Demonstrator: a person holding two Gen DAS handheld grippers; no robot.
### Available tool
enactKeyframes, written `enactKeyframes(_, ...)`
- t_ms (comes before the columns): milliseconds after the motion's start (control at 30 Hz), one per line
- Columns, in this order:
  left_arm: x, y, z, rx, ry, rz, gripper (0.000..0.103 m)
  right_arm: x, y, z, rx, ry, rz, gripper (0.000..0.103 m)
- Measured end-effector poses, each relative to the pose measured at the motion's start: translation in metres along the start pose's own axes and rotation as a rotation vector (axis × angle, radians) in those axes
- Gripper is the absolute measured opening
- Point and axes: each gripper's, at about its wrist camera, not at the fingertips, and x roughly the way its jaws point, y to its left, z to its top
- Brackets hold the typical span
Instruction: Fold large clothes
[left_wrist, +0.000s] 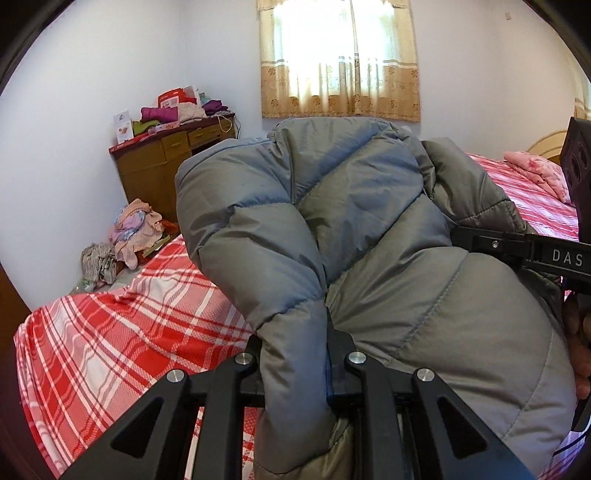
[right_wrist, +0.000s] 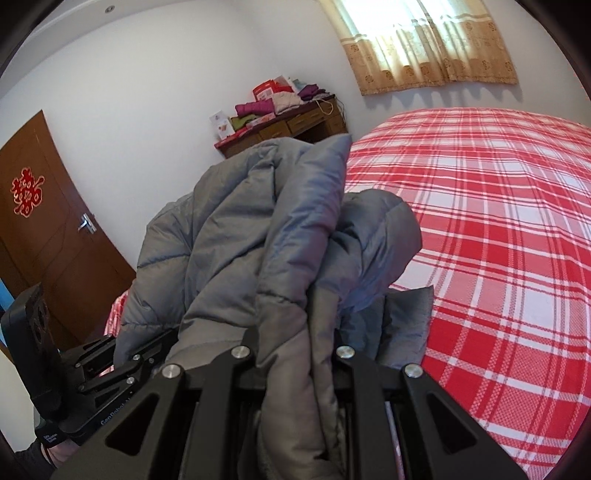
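While both tools were clamped on bunched folds of the grey puffer jacket (left_wrist: 369, 229), the left tool (left_wrist: 295, 354) low in its frame and the right tool (right_wrist: 295, 350) low in its own, we judged the fold would go best with both grips level and the jacket lowered evenly onto the red plaid bed (right_wrist: 498, 221). It filled mid-frame, slick, quilted and puffy, so we expected it to spring back unless pressed flat.
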Motion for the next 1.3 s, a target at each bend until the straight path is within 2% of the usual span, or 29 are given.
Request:
enactKeyframes(533,0.012,0.014,-0.015,-0.015,0.026,0.0,0.021,0.02,-0.005,-0.008,0.027,0.058,-0.002,0.017)
enactKeyframes(633,0.016,0.016,-0.016,-0.026,0.038,0.003,0.029,0.023,-0.007,-0.012,0.032,0.073,-0.011,0.018)
enactKeyframes(700,0.018,0.017,-0.017,-0.036,0.045,0.01,0.038,0.025,-0.009,-0.015,0.035,0.082,-0.021,0.018)
enactKeyframes(933,0.027,0.022,-0.021,-0.054,0.058,0.035,0.056,0.03,-0.008,-0.024,0.025,0.098,-0.052,0.02)
enactKeyframes(1033,0.031,0.025,-0.022,-0.061,0.061,0.058,0.067,0.03,-0.008,-0.027,0.024,0.099,-0.063,0.022)
enactKeyframes(1067,0.031,0.027,-0.023,-0.062,0.06,0.07,0.074,0.03,-0.008,-0.028,0.021,0.098,-0.069,0.022)
enactKeyframes(1167,0.034,0.031,-0.025,-0.08,0.059,0.104,0.088,0.03,-0.006,-0.032,0.009,0.096,-0.094,0.027)
enactKeyframes(1300,0.039,0.036,-0.027,-0.108,0.066,0.106,0.092,0.032,-0.007,-0.036,0.02,0.088,-0.126,0.039)
